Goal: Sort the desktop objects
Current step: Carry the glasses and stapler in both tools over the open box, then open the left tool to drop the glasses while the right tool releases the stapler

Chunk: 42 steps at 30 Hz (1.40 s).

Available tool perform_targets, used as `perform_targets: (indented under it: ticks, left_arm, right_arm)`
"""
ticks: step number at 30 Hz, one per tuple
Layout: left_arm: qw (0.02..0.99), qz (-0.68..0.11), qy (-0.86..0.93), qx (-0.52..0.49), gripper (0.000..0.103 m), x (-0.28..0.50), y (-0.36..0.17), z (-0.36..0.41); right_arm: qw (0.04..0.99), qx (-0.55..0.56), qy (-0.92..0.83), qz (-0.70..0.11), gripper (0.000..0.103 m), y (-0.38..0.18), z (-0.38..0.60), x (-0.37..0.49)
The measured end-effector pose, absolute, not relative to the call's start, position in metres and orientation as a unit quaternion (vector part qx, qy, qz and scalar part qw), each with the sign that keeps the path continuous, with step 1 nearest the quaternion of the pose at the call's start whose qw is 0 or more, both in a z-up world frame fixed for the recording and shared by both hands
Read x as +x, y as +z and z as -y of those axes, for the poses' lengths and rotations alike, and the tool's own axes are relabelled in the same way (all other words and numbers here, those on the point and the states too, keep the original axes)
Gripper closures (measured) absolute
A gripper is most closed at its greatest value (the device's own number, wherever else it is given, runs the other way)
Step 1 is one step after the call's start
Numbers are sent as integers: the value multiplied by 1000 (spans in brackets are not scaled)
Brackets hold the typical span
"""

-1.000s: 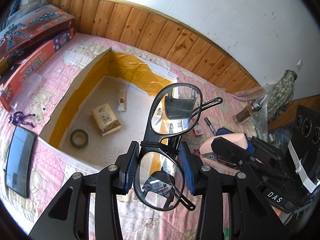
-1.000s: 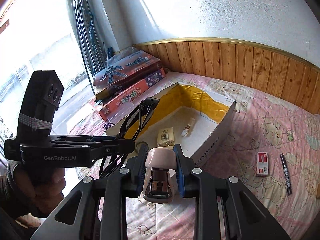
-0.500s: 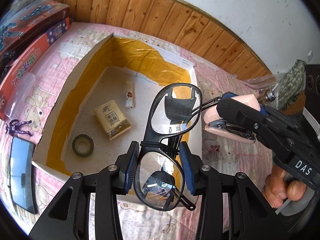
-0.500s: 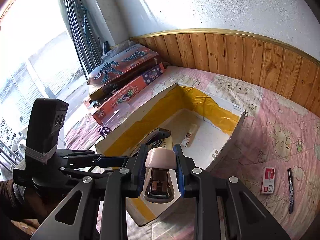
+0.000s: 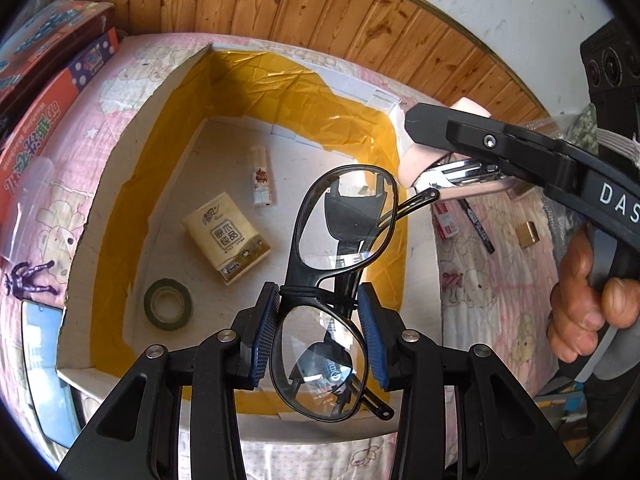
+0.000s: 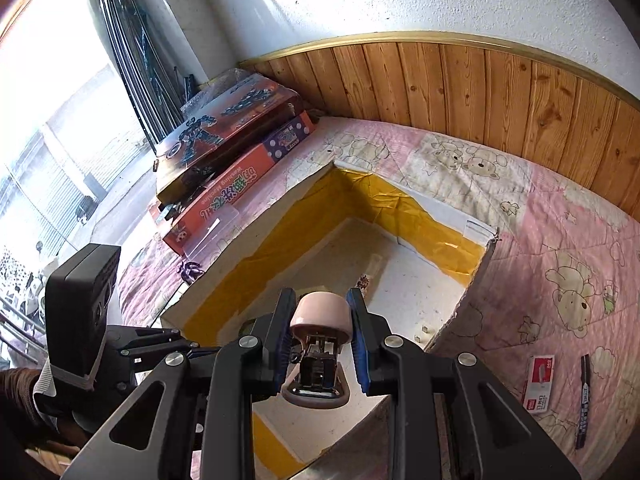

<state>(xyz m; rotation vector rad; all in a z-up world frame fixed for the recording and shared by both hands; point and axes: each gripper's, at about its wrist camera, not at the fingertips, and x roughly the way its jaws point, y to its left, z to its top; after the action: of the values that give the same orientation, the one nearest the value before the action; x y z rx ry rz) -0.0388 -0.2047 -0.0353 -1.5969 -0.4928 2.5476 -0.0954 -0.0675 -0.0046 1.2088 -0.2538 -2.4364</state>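
Note:
Black-framed glasses (image 5: 340, 248) stand upright between the blue pads of my left gripper (image 5: 320, 336), which presses on the frame and is closing a little. They hang over the open cardboard box with yellow-taped walls (image 5: 132, 184). My right gripper (image 6: 320, 336) is shut on a pink stapler (image 6: 320, 316) and holds it over the box (image 6: 360, 196) near its right wall. In the left wrist view the stapler (image 5: 416, 160) shows just behind the glasses' temple tip. A tissue pack (image 5: 226, 236), a tape roll (image 5: 168, 304) and a small tube (image 5: 262, 176) lie on the box floor.
Two toy boxes (image 6: 232, 140) are stacked at the far left by the window. A phone (image 5: 44, 360) and a purple figure (image 5: 28, 280) lie left of the box. A red staples box (image 6: 538, 382), a marker (image 6: 583, 400) and a gold block (image 5: 528, 234) lie on the pink quilt to the right.
Both grippers have moved in over the box and lower. The stapler has come from beside the box to above its inside. The glasses sit nearer the box floor.

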Motion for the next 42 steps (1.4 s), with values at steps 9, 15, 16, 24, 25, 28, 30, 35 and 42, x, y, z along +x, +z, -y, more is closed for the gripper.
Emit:
perform_targets:
  ticks: [9,15,16,24,25,28,30,35,42]
  left_arm:
    - [60,139,825,-545,62,-42,-45,204]
    - [73,120,819,-556,62,-49,-49,197]
    - [77,117,818,-558,62,-51,-50,195]
    - [115,128,790,-589,62,-59,-64,186]
    - [118,129,785,-594,62,-61,-67,184]
    - [120,129,777,-604,62,-65,-73,184]
    - [120,127,774,-608,62,-67,-75,184]
    - [117,131,768,-616,62,-70,-81,182]
    - [118,142,757,-627,62,-70,-90,178]
  right_arm:
    - [195,458,-866,53,76,-20,78,-128]
    - [191,476,-858,29,76,-32,84,-147]
    - [190,480,-856,27,76,-34,85,-150]
    - [188,512,-838,24,76,-56,86,-173]
    - [188,516,-835,23,76,-58,86,-175]
    - [185,527,-830,15,76,-65,89,-183]
    - [183,533,-826,10,76,-69,91,-188]
    - [180,556,-812,-4,76,-82,94,-198]
    - [176,600,-780,-13,76,-108,98,-209]
